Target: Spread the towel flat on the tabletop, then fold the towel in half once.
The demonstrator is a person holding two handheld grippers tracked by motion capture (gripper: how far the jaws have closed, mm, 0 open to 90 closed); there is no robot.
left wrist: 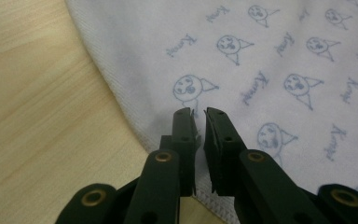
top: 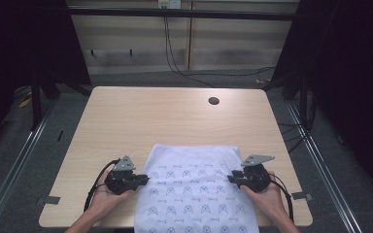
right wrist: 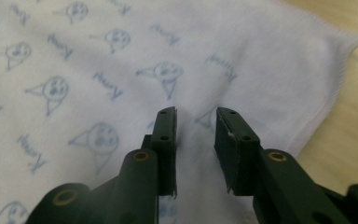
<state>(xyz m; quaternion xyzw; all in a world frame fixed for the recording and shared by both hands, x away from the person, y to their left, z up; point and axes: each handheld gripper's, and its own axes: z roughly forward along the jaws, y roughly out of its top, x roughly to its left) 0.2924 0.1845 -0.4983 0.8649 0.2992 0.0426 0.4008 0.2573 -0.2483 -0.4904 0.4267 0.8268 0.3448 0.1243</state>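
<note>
From my remote seat, the pale wood surface [top: 126,121] stretched away beyond the jaws, with a round dark cable hole [top: 213,101] near its far edge. Past that, grey carpet floor [top: 141,77] ran up to a beige panelled wall [top: 126,39], where black cables [top: 175,63] hung down and trailed across the floor. Dark curtains [top: 24,39] closed in both sides. Metal rails [top: 9,174] lay along the floor left and right of the surface. The light was dim and even.
</note>
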